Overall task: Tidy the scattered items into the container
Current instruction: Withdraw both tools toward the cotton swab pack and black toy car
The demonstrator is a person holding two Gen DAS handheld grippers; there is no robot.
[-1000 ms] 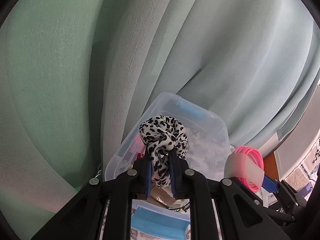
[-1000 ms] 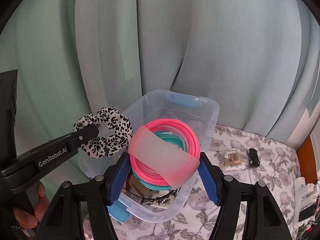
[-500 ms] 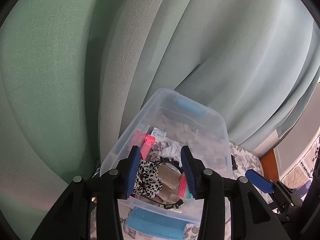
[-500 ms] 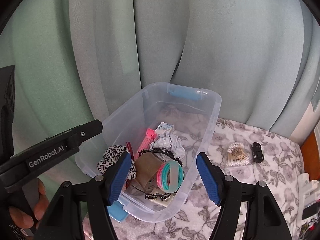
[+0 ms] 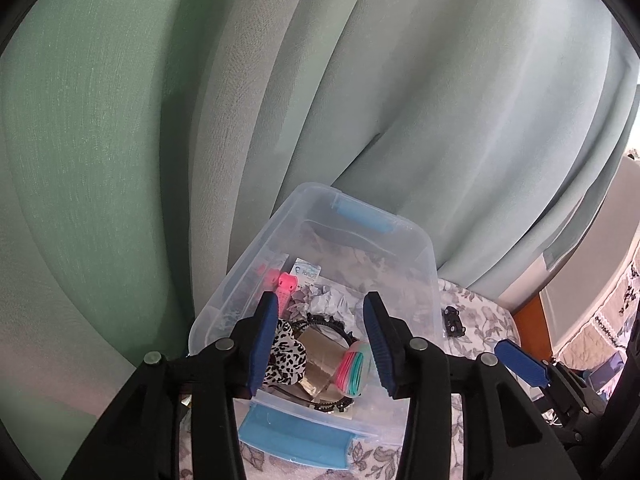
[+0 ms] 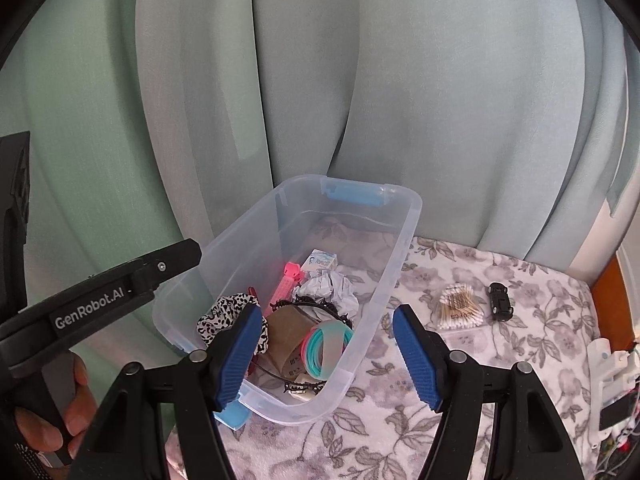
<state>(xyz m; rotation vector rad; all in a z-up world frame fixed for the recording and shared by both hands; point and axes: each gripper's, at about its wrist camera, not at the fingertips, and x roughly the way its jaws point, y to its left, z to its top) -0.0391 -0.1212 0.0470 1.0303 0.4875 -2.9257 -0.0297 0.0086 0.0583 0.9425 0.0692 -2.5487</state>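
left wrist: left gripper (image 5: 320, 344) jaws just opened, empty; leopard scrunchie (image 5: 286, 354) dropped into clear bin (image 5: 430, 256), was clamped a second ago. right wrist: right gripper (image 6: 326, 354) agape, empty, bands (image 6: 326, 342) released too. risk: swabs (image 6: 458, 306) bag slipping, toy car (image 6: 500, 302) rolling.

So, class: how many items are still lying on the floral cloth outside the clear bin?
2: a cotton swab pack right of the bin, and a black toy car beside it. Others may be hidden.
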